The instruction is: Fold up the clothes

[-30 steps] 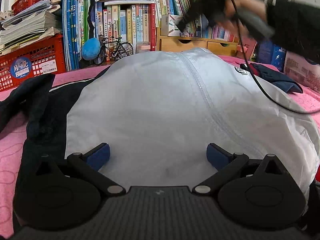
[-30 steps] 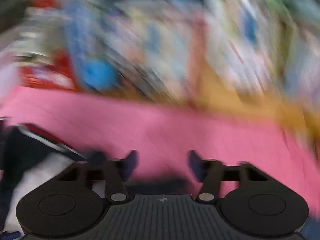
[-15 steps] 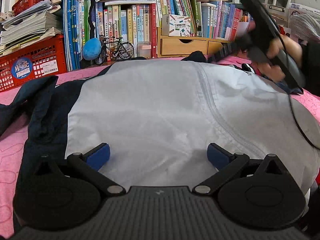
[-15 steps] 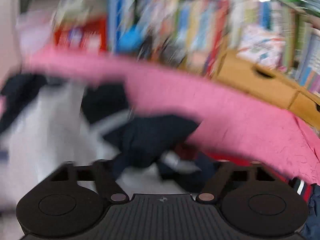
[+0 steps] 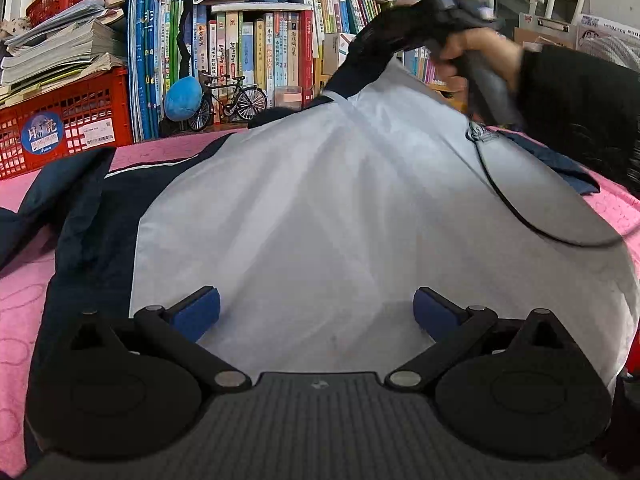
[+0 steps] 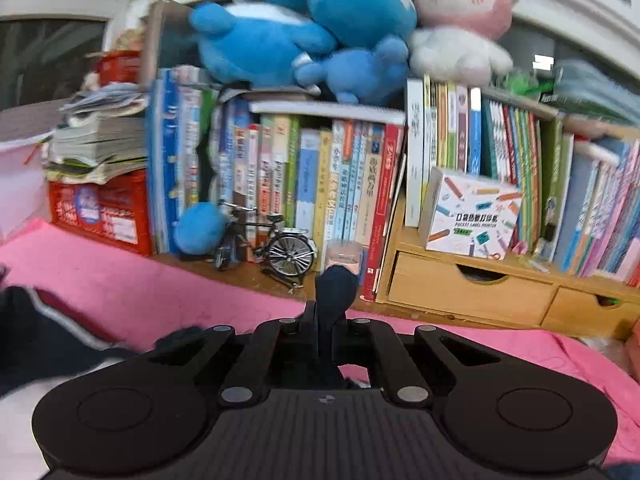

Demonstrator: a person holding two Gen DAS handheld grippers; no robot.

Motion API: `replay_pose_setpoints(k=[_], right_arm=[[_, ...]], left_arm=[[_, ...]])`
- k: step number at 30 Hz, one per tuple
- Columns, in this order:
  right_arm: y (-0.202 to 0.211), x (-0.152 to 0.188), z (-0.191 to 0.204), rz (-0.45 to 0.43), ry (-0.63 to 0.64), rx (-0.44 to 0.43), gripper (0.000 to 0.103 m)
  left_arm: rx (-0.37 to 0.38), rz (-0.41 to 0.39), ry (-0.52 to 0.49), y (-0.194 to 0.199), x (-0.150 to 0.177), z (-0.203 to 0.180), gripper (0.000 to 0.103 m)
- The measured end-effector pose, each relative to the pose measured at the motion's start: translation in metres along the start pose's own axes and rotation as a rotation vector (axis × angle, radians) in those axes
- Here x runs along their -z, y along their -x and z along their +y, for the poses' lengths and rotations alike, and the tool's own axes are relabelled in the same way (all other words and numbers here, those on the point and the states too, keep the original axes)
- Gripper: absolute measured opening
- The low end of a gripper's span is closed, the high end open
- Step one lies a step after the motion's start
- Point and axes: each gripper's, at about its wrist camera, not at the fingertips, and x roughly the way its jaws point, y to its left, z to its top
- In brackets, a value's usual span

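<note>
Left wrist view: the right gripper (image 5: 404, 40), blurred and swinging half a second back, has now clamped onto the navy collar (image 5: 360, 64) of the jacket (image 5: 340, 200) and is hoisting it, so the white panel tents up off the pink bedspread (image 5: 24, 296). That looks like the start of a fold. The left gripper (image 5: 316, 312) stays put, blue pads (image 5: 198, 308) spread wide over the near hem, gripping nothing

Right wrist view: a moment ago a smear, now sharp. The right gripper (image 6: 332, 320) has its jaws closed tight on a navy fabric tab (image 6: 335, 288), bookshelf (image 6: 472, 280) ahead
</note>
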Motion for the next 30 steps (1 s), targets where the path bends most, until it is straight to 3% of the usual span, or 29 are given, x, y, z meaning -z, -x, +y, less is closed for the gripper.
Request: replay_pose_setpoints(k=[1, 4, 5, 7, 8, 10, 11, 12, 14, 16, 17, 18, 20, 23, 26, 28, 30], right_arm=[[-0.015, 0.002, 0.001, 0.029, 0.015, 0.019, 0.007], [-0.07, 0.031, 0.005, 0.252, 0.032, 0.084, 0.009], [-0.08, 0.038, 0.004, 0.29, 0.028, 0.104, 0.013], [-0.068, 0.036, 0.006, 0.249, 0.009, 0.202, 0.038], [-0.056, 0.028, 0.009, 0.211, 0.007, 0.245, 0.056], [-0.026, 0.012, 0.017, 0.109, 0.005, 0.278, 0.07], [-0.012, 0.003, 0.021, 0.072, -0.008, 0.249, 0.083], [-0.001, -0.008, 0.028, 0.077, -0.028, 0.149, 0.09], [-0.002, -0.019, 0.049, 0.17, -0.037, -0.077, 0.085], [-0.017, -0.019, 0.076, 0.256, -0.005, -0.158, 0.057], [-0.032, -0.013, 0.088, 0.31, 0.027, -0.139, 0.029], [-0.049, -0.005, 0.098, 0.372, 0.054, -0.114, 0.011], [-0.077, 0.012, 0.11, 0.423, 0.062, -0.091, 0.01], [-0.098, 0.006, 0.122, 0.401, 0.1, -0.035, 0.006], [-0.131, 0.0, 0.113, 0.375, 0.06, 0.047, 0.005], [-0.136, 0.0, 0.097, 0.352, -0.037, 0.031, 0.006], [-0.125, 0.001, 0.076, 0.334, -0.203, -0.065, 0.014]], left_arm=[[0.004, -0.002, 0.004, 0.0, 0.0, 0.0, 0.103], [0.011, -0.005, 0.007, 0.002, -0.001, 0.001, 0.103], [0.011, -0.006, 0.007, 0.002, -0.001, 0.001, 0.103], [0.012, -0.006, 0.007, 0.001, -0.001, 0.001, 0.103], [0.014, -0.007, 0.007, 0.001, -0.001, 0.002, 0.103], [0.016, -0.008, 0.008, 0.001, -0.001, 0.002, 0.103], [0.017, -0.009, 0.007, 0.001, 0.0, 0.002, 0.103], [0.017, -0.01, 0.009, 0.0, 0.0, 0.002, 0.103], [0.021, -0.013, 0.015, 0.001, 0.0, 0.003, 0.103], [0.024, -0.018, 0.022, 0.001, 0.0, 0.004, 0.103], [0.027, -0.02, 0.025, 0.001, 0.0, 0.005, 0.103], [0.029, -0.022, 0.029, 0.002, 0.0, 0.005, 0.103], [0.034, -0.027, 0.036, 0.002, 0.0, 0.006, 0.103], [0.052, -0.034, 0.045, 0.003, 0.001, 0.008, 0.103], [0.063, -0.038, 0.049, 0.004, 0.002, 0.008, 0.103], [0.065, -0.04, 0.051, 0.005, 0.002, 0.009, 0.103], [0.066, -0.042, 0.05, 0.005, 0.003, 0.008, 0.103]])
